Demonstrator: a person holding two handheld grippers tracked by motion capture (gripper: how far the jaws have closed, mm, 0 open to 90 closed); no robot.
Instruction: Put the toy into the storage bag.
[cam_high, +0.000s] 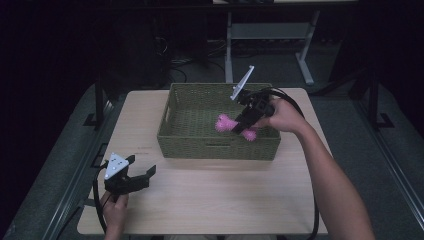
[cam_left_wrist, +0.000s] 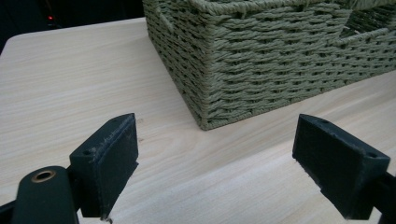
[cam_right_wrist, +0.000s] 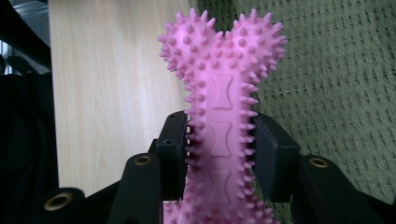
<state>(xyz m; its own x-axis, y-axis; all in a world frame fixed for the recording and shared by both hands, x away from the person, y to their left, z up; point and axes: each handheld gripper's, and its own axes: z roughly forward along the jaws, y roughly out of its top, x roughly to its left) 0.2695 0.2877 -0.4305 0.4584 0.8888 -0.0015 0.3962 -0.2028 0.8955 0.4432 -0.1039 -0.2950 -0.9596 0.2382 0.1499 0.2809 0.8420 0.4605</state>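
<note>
Two hand-held grippers: right hand-held gripper (cam_right_wrist: 219, 149) clamps pink spiky bone toy (cam_right_wrist: 223, 107) mid-shaft over basket (cam_high: 190, 145); we judge it light, rubbery; left hand-held gripper (cam_left_wrist: 217, 163) open, empty.

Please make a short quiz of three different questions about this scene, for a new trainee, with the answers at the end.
1. True or false: the left gripper holds a pink toy.
2. What does the right gripper clamp? A) a cable B) the pink spiky bone toy C) the basket's rim
3. Fill in: the toy is held over the green woven ____.

Key:
1. False; its jaws stand open over the bare table, with nothing between them.
2. B; the jaws press on the toy's shaft from both sides.
3. basket
</note>
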